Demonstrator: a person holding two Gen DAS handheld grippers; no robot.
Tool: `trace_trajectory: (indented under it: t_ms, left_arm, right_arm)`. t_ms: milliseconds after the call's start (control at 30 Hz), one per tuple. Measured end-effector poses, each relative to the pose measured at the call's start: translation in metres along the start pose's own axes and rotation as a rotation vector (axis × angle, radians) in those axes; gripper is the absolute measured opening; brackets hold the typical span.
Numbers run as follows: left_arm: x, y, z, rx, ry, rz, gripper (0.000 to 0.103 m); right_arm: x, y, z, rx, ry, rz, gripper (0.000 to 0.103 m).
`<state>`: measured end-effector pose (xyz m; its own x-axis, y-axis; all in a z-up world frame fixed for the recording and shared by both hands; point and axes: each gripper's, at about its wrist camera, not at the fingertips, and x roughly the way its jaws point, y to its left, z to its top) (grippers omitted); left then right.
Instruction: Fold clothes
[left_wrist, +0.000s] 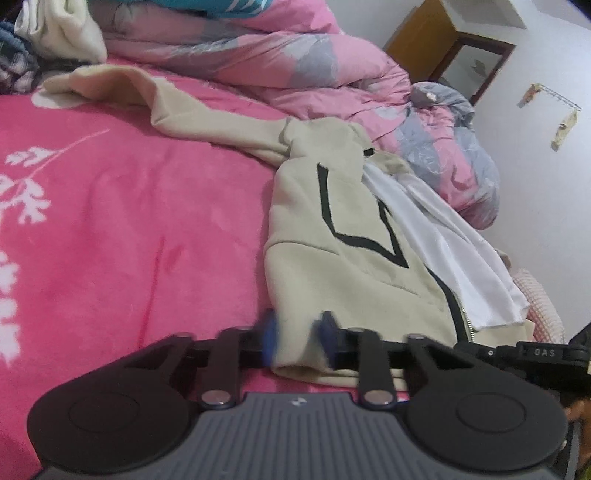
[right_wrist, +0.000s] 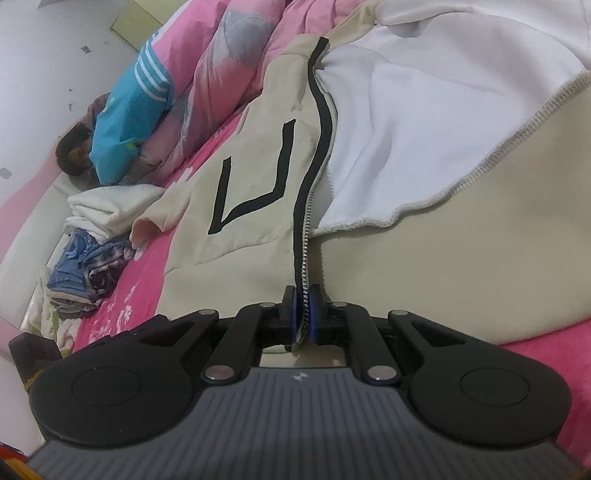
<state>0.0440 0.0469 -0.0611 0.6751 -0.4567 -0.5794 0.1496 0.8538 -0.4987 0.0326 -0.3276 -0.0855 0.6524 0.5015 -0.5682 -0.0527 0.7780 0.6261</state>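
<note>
A cream zip-up jacket (left_wrist: 332, 240) with black line markings and a white lining lies spread on the pink blanket (left_wrist: 129, 221). One sleeve (left_wrist: 177, 110) stretches to the far left. My left gripper (left_wrist: 299, 338) is at the near hem's left corner, its blurred blue pads pinching bunched cream fabric. In the right wrist view the jacket (right_wrist: 251, 229) lies open, its white lining (right_wrist: 388, 129) turned up. My right gripper (right_wrist: 303, 317) is shut on the bottom end of the zipper edge (right_wrist: 304, 236).
A crumpled pink and grey duvet (left_wrist: 295, 62) lies along the far side of the bed. Folded clothes (right_wrist: 96, 236) are stacked near the bed's edge. A person in a blue top (right_wrist: 125, 122) lies by the wall. A wooden cabinet (left_wrist: 450, 40) stands beyond.
</note>
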Motion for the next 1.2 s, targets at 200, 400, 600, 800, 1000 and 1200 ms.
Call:
trace_trajectory:
  t_ms: [200,400,600,800,1000,1200]
  left_arm:
    - [-0.002,-0.007,-0.001,-0.032,0.044,0.001,0.009]
    - [-0.002,0.001,-0.007,-0.113,0.061,-0.056,0.04]
    - [-0.001,0.008,-0.007,-0.144,0.061,-0.088,0.04]
    - [-0.002,0.013,-0.005,-0.175,0.063,-0.101,0.037]
    - [-0.002,0.01,-0.005,-0.149,0.061,-0.088,0.033]
    - [-0.001,0.008,-0.004,-0.147,0.055,-0.08,0.033]
  right_arm:
    - [-0.001,0.001,0.002,-0.02,0.005,-0.019,0.005]
    - [-0.003,-0.002,0.003,-0.011,0.007,-0.022,0.005]
    - [-0.003,-0.003,0.004,-0.008,0.005,-0.019,0.005]
    - [-0.025,0.001,0.007,0.041,-0.041,-0.037,0.013]
    - [-0.051,-0.016,-0.008,0.298,-0.02,0.06,0.04]
    - [-0.025,-0.023,-0.025,0.44,0.046,0.06,0.047]
